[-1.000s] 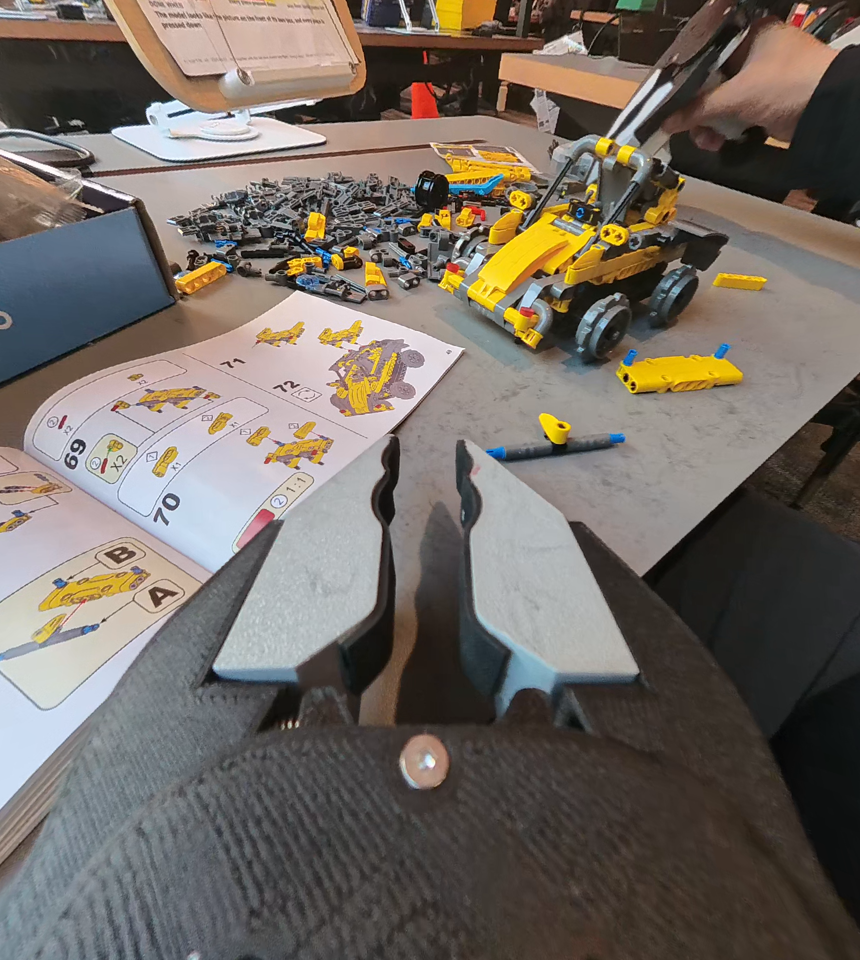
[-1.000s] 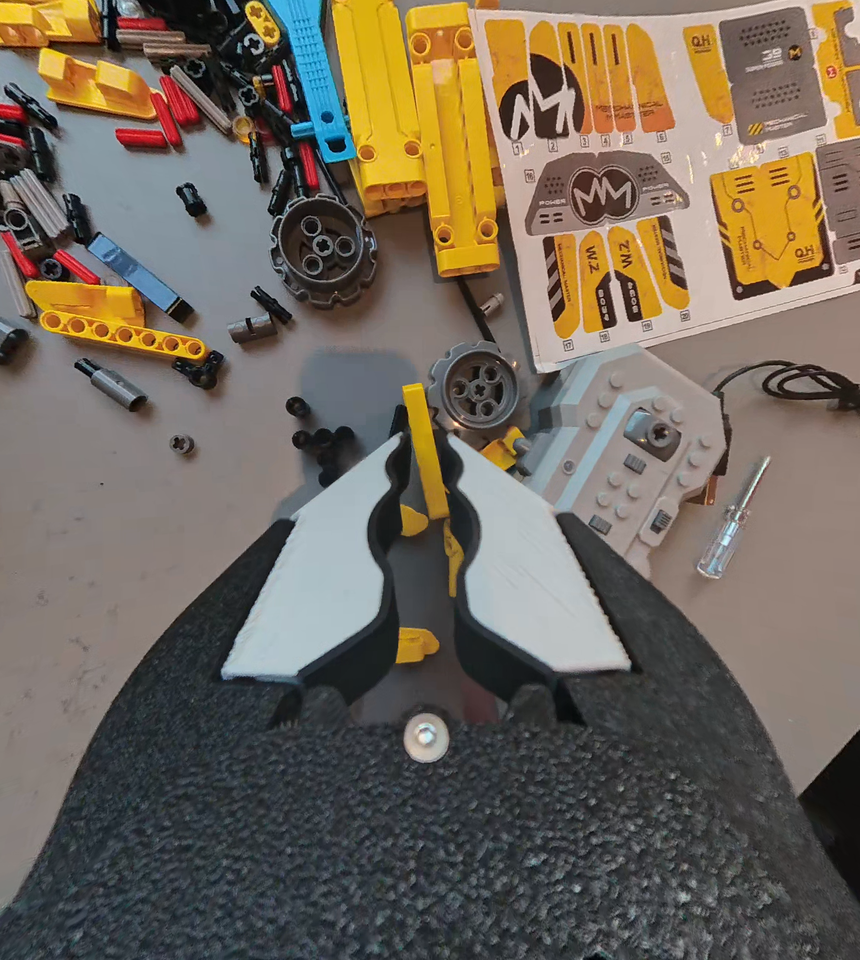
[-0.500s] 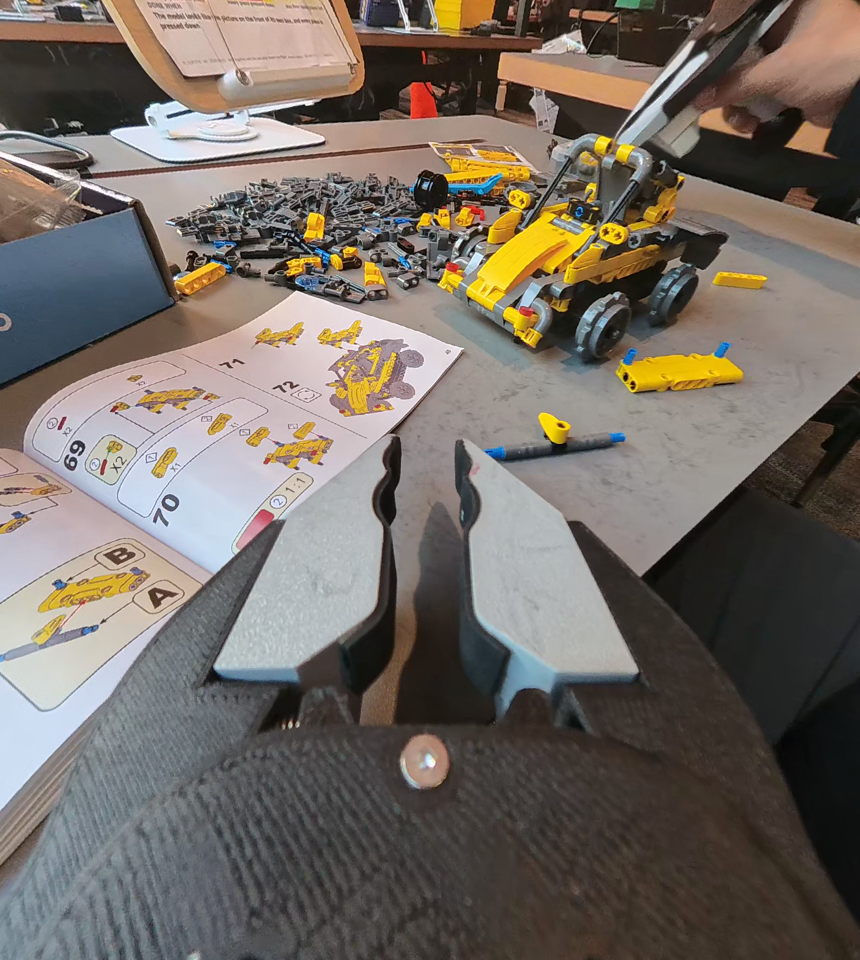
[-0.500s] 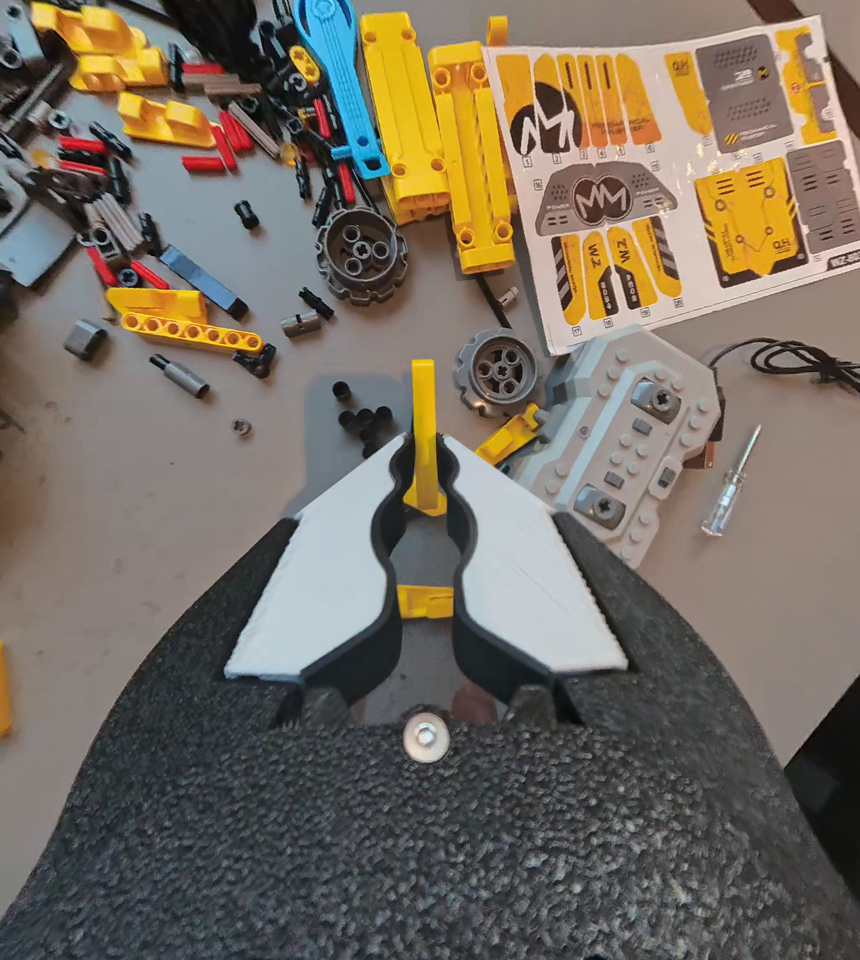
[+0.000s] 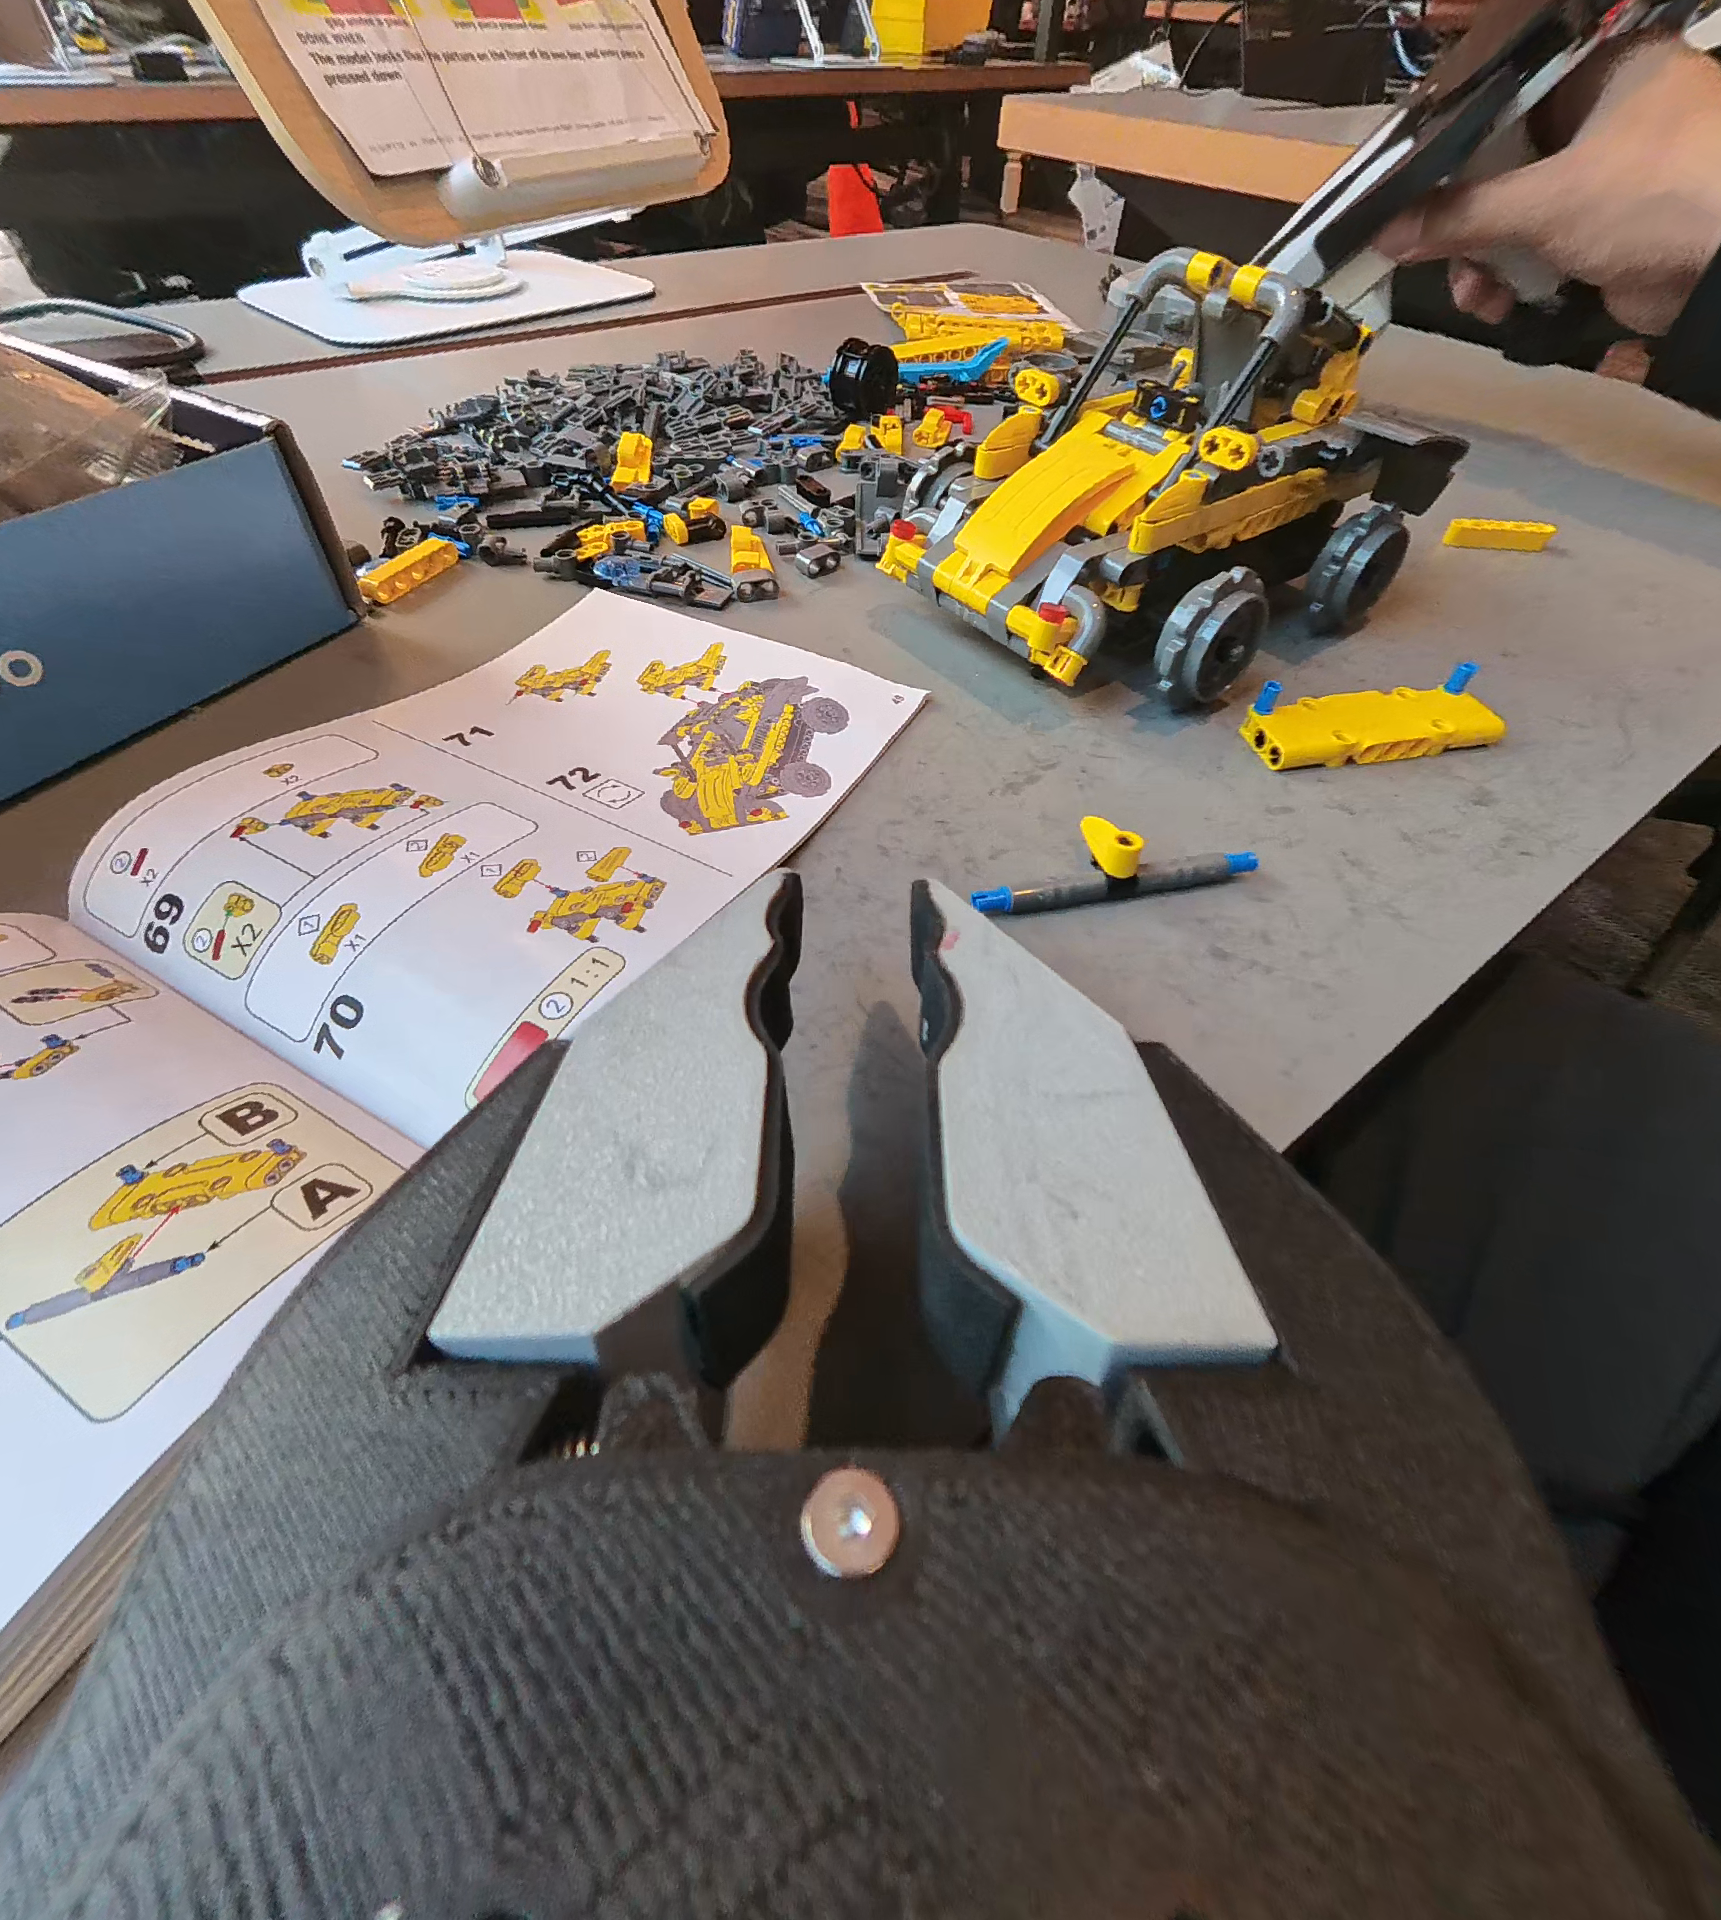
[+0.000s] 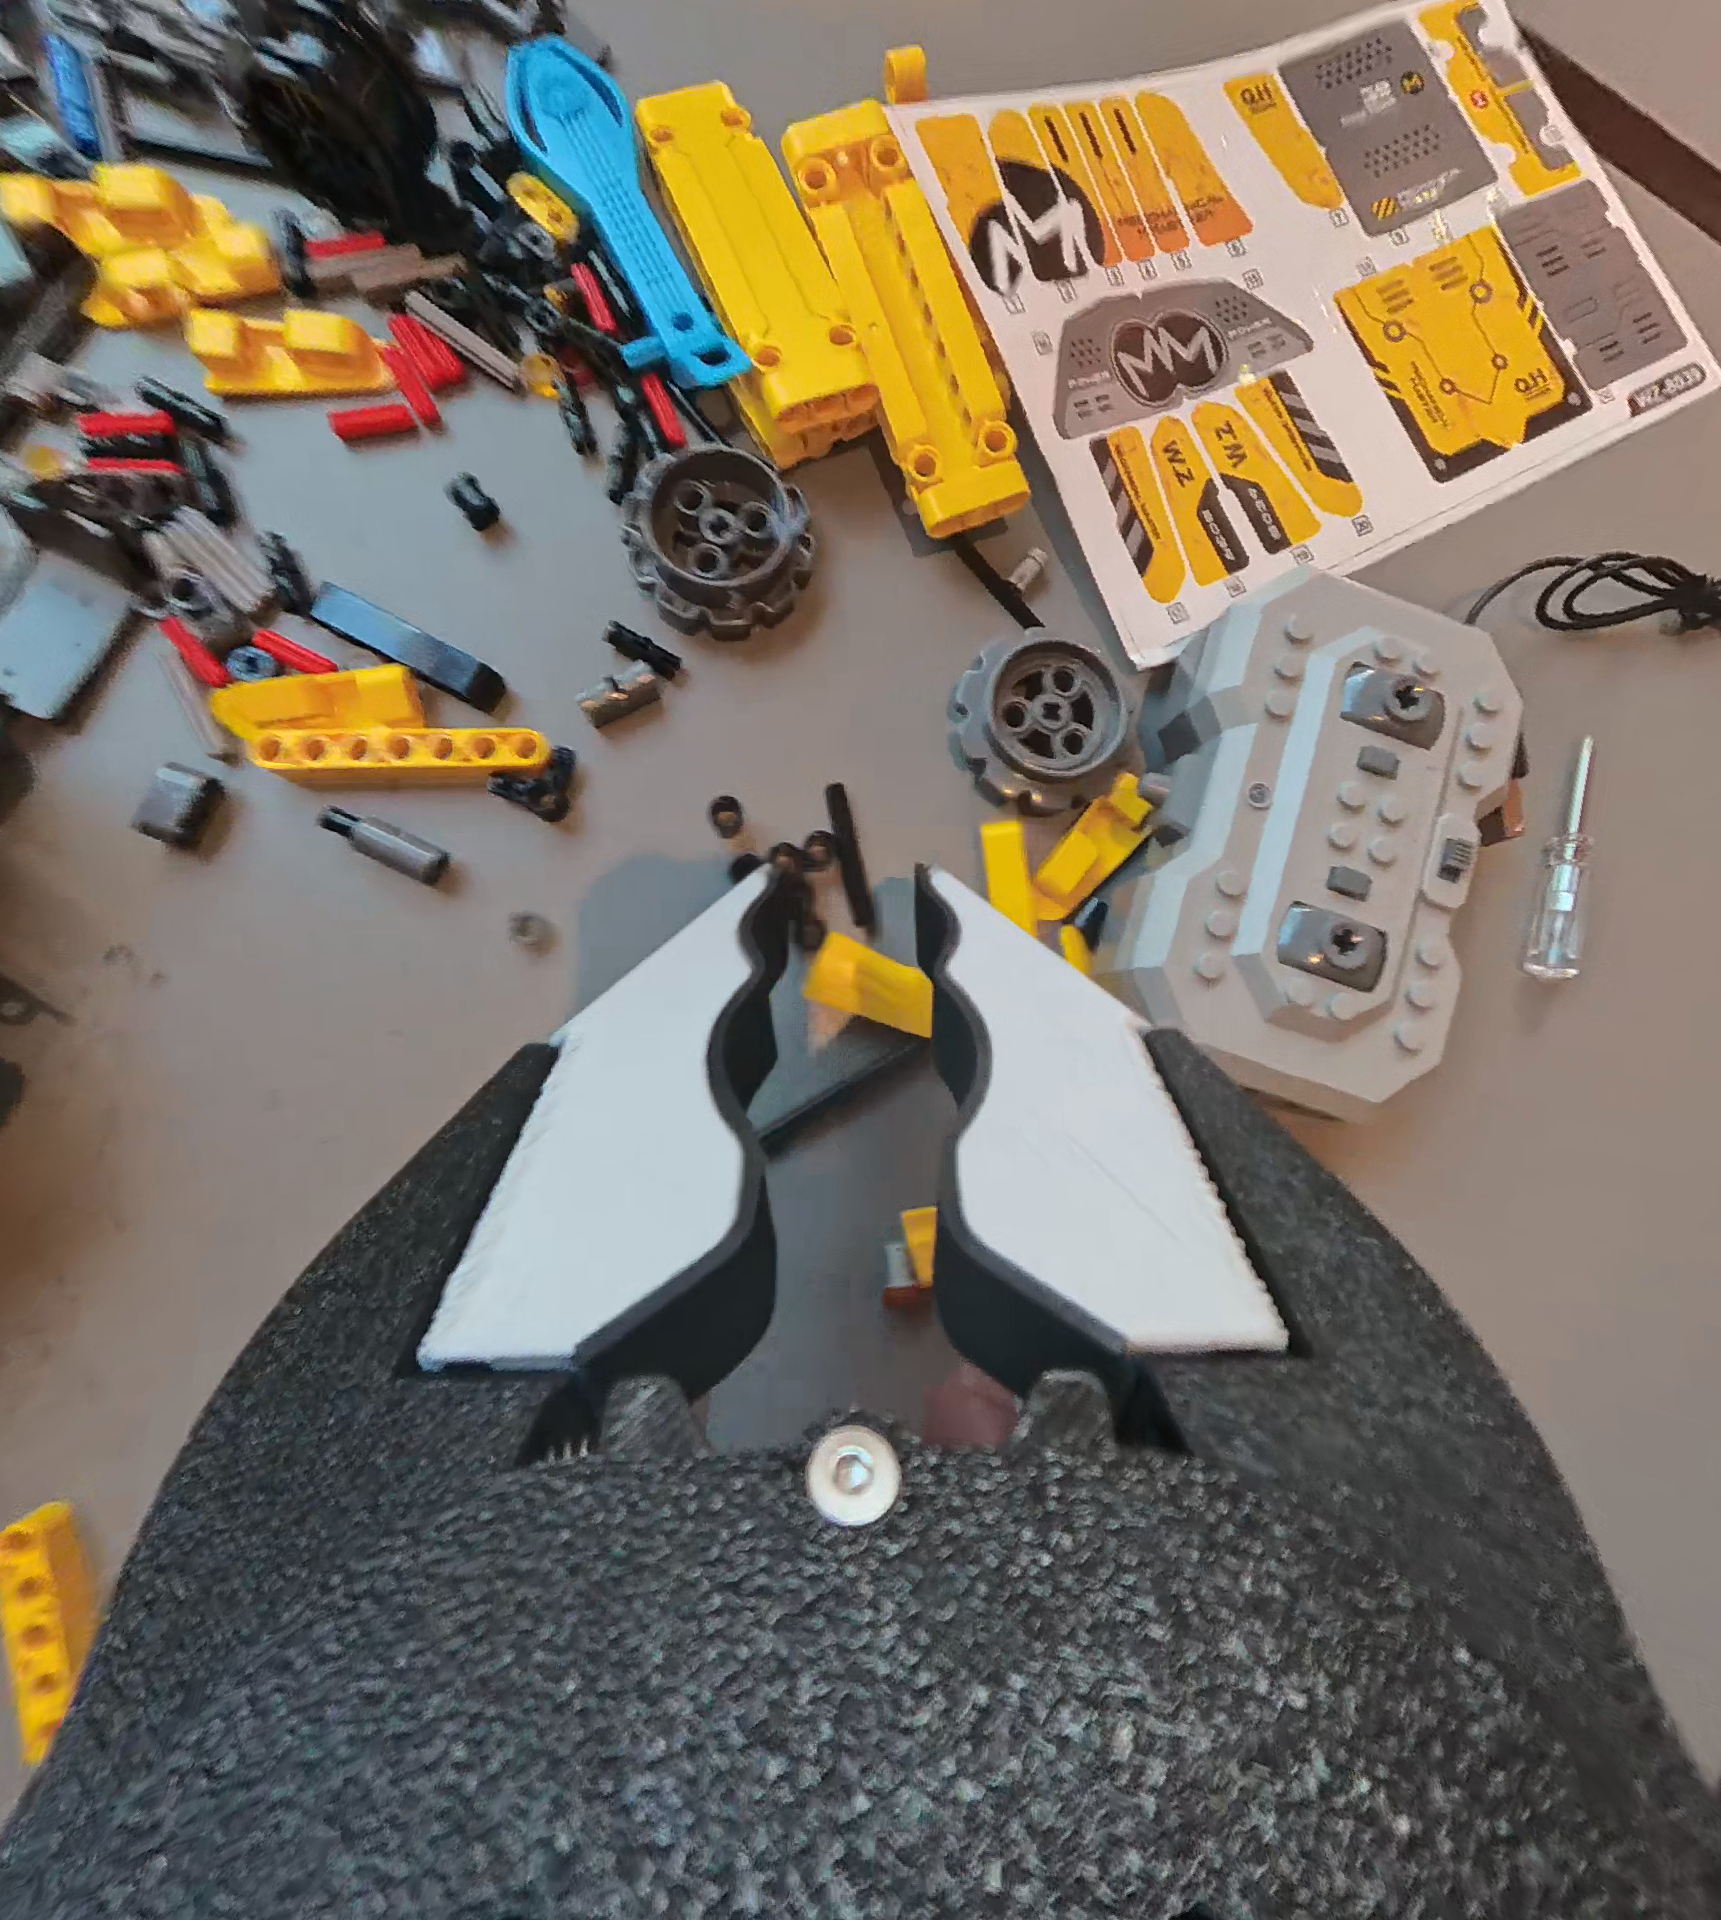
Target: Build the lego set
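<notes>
Left gripper (image 5: 854, 914): fingers apart, empty, low over tabletop (image 5: 1095, 1039) beside instruction booklet (image 5: 420, 935). Right gripper (image 6: 843, 894): fingers apart, nothing gripped, yellow wedge piece (image 6: 866, 982) loose between them, w/ grey battery box (image 6: 1323, 862) just beyond. Centre on wedge before squeezing.

The open instruction booklet (image 5: 336, 987) runs off the left and bottom edges, its lower pages hidden behind the left gripper (image 5: 851, 914). A blue box (image 5: 97, 613) is cut off at the left edge. The person's hand (image 5: 1604, 208) is motion-blurred and leaves the frame at top right. In the right wrist view, loose bricks (image 6: 139, 260) at upper left are smeared. A black cable (image 6: 1666, 597) exits right.
</notes>
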A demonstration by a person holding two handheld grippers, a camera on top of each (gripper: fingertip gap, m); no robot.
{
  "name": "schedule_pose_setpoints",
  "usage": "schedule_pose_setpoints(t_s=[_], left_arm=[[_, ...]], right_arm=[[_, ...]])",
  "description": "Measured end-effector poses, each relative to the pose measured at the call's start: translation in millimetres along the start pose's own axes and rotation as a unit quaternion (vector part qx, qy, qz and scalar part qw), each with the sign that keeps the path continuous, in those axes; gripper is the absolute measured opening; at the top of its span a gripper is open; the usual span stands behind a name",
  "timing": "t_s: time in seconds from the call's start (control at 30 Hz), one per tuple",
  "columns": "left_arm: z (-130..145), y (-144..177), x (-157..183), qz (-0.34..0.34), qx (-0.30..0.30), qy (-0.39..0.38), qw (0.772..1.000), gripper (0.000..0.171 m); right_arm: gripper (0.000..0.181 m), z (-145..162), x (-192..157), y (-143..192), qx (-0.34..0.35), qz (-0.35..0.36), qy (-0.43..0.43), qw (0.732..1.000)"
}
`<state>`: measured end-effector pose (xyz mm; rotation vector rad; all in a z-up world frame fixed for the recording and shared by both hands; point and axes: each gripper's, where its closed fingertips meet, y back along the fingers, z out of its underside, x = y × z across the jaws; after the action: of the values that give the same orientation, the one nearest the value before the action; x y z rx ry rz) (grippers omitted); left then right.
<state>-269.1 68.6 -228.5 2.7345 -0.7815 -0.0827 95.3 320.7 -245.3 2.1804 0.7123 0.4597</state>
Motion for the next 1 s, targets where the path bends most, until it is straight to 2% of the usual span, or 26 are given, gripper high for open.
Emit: schedule_pose_setpoints(t_s=[0.17, 0.3, 0.5, 0.6, 0.67, 0.77, 0.87, 0.93, 1.0], left_arm=[[0, 1, 1, 0.006, 0.002, 0.003, 1.000, 0.019], [-1, 1, 1, 0.006, 0.006, -0.001, 1.000, 0.011], [0, 1, 2, 0.002, 0.004, -0.008, 1.000, 0.011], [0, 1, 2, 0.002, 0.004, -0.008, 1.000, 0.012], [0, 1, 2, 0.001, 0.004, -0.010, 1.000, 0.012], [0, 1, 1, -0.002, 0.006, -0.010, 1.000, 0.009], [-1, 2, 1, -0.005, 0.011, -0.014, 1.000, 0.006], [0, 1, 2, -0.006, 0.008, -0.018, 1.000, 0.006], [0, 1, 2, -0.006, 0.008, -0.021, 1.000, 0.006]], right_arm=[[0.026, -4, -53, 35, 0.075, -0.037, -0.003, 0.996], [0.030, 4, -116, 69, 0.159, -0.132, 0.013, 0.978], [0.045, 40, -152, 91, 0.159, -0.155, 0.036, 0.974], [0.050, 46, -174, 104, 0.199, -0.195, 0.050, 0.959], [0.054, 48, -178, 108, 0.220, -0.203, 0.042, 0.953], [0.061, 47, -164, 111, 0.239, -0.156, 0.030, 0.958], [0.060, 53, -159, 116, 0.224, -0.162, 0.026, 0.961], [0.053, 62, -153, 115, 0.205, -0.147, 0.035, 0.967], [0.039, 66, -141, 117, 0.206, -0.110, 0.033, 0.972]])
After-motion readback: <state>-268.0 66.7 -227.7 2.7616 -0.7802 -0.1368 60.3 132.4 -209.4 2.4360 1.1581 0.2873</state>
